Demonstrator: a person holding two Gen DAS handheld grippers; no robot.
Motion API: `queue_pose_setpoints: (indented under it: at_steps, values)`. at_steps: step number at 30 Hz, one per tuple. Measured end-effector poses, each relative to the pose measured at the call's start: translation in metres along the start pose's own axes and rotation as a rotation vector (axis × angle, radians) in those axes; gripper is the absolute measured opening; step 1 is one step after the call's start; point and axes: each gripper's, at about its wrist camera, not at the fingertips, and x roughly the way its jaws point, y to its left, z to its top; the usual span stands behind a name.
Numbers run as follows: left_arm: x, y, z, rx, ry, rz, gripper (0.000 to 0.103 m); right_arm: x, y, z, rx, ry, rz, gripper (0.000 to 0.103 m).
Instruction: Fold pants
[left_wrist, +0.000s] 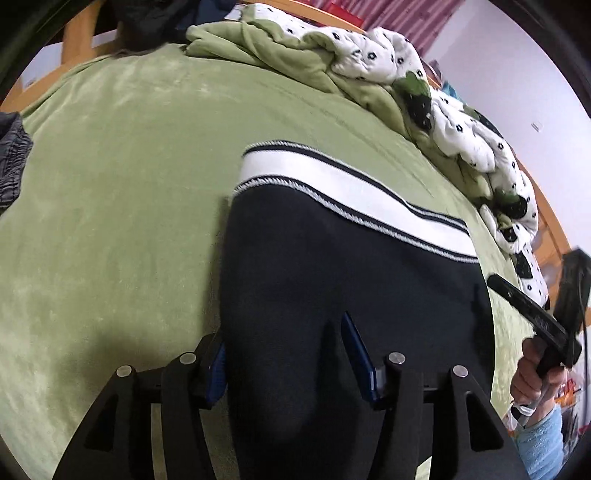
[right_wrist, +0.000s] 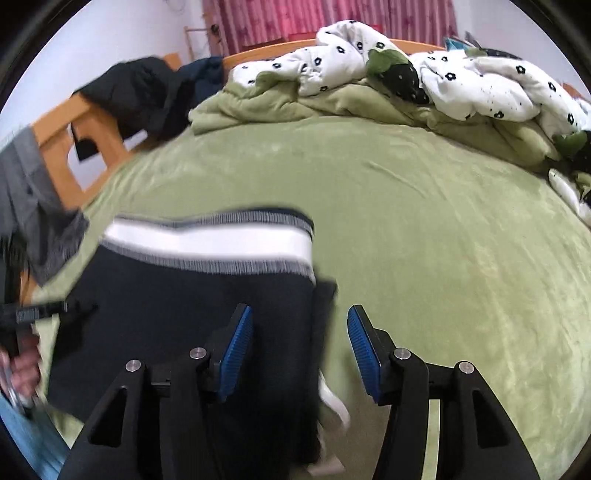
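Dark navy pants (left_wrist: 332, 295) with a white striped waistband (left_wrist: 343, 184) lie flat on a green bed cover (left_wrist: 110, 184). My left gripper (left_wrist: 286, 347) is open, its blue pads astride the pants' left edge, close above the cloth. My right gripper (right_wrist: 299, 343) is open over the pants' (right_wrist: 184, 314) right edge, left pad over the cloth, right pad over the cover (right_wrist: 443, 258). The waistband (right_wrist: 207, 240) lies beyond it. The right gripper also shows at the right in the left wrist view (left_wrist: 532, 321), the left gripper at the left in the right wrist view (right_wrist: 33, 314).
A bunched white flowered quilt (right_wrist: 461, 81) and green blanket (left_wrist: 280, 48) lie along the bed's far side. Dark clothes (right_wrist: 140, 88) hang on the wooden bed frame (right_wrist: 55, 136). A grey garment (left_wrist: 11, 158) lies at the left edge. A white cord (right_wrist: 332, 402) lies under the pants.
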Motion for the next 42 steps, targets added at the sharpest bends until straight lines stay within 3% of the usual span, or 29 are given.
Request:
queue_pose_setpoints:
  at_steps: [2, 3, 4, 5, 8, 10, 12, 14, 21, 23, 25, 27, 31, 34, 36, 37, 39, 42]
  values:
    - [-0.003, -0.002, -0.001, 0.008, -0.023, 0.033, 0.053, 0.020, 0.000, 0.018, 0.035, 0.017, 0.012, 0.053]
    - [-0.005, -0.004, -0.001, 0.018, -0.038, 0.055, 0.053, 0.025, -0.002, 0.018, 0.044, 0.031, 0.007, 0.049]
    - [-0.007, -0.005, -0.003, 0.027, -0.048, 0.069, 0.053, 0.040, 0.002, 0.021, 0.052, 0.063, 0.001, 0.038]
    - [-0.009, -0.009, -0.004, 0.041, -0.058, 0.090, 0.053, 0.048, 0.009, 0.020, 0.057, 0.072, -0.020, 0.037]
    - [-0.014, -0.016, -0.007, 0.088, -0.102, 0.157, 0.053, 0.046, 0.018, 0.015, 0.017, 0.027, -0.064, 0.023]
    - [-0.019, -0.022, -0.009, 0.125, -0.136, 0.188, 0.054, 0.026, 0.012, 0.014, 0.024, -0.011, -0.018, 0.015]
    - [-0.025, -0.028, -0.010, 0.149, -0.166, 0.204, 0.054, 0.011, 0.002, 0.015, 0.080, -0.044, 0.053, 0.014]
    - [-0.032, -0.030, -0.011, 0.155, -0.194, 0.206, 0.054, 0.001, 0.000, 0.014, 0.087, -0.060, 0.058, 0.014]
    - [-0.045, -0.024, -0.012, 0.122, -0.238, 0.177, 0.054, 0.011, -0.008, 0.001, 0.038, -0.031, -0.054, 0.014]
    - [-0.046, -0.022, -0.012, 0.104, -0.241, 0.167, 0.054, 0.030, -0.009, -0.007, 0.021, 0.006, -0.106, 0.018]
    - [-0.047, -0.018, -0.012, 0.086, -0.251, 0.167, 0.054, 0.027, -0.007, -0.006, 0.006, -0.013, -0.137, 0.026]
    - [-0.049, -0.017, -0.011, 0.074, -0.255, 0.134, 0.053, 0.010, -0.005, -0.001, 0.030, -0.028, -0.128, 0.026]
    - [-0.046, -0.024, 0.001, 0.081, -0.256, 0.012, 0.053, -0.021, 0.003, 0.001, 0.055, -0.144, -0.106, 0.029]
    - [-0.031, -0.043, 0.016, 0.130, -0.261, -0.039, 0.053, -0.010, 0.011, 0.007, 0.066, -0.141, -0.068, 0.029]
    - [-0.011, -0.054, 0.023, 0.168, -0.245, -0.044, 0.053, 0.018, 0.015, 0.012, 0.056, -0.077, -0.064, 0.023]
    - [0.003, -0.056, 0.026, 0.183, -0.225, -0.029, 0.053, 0.037, 0.016, 0.012, 0.034, -0.045, -0.082, 0.021]
    - [0.037, -0.052, 0.034, 0.178, -0.154, 0.055, 0.052, 0.054, 0.018, 0.012, -0.016, -0.066, -0.123, 0.020]
    - [0.051, -0.046, 0.040, 0.145, -0.146, 0.061, 0.051, 0.067, 0.018, 0.023, -0.049, -0.049, -0.125, 0.020]
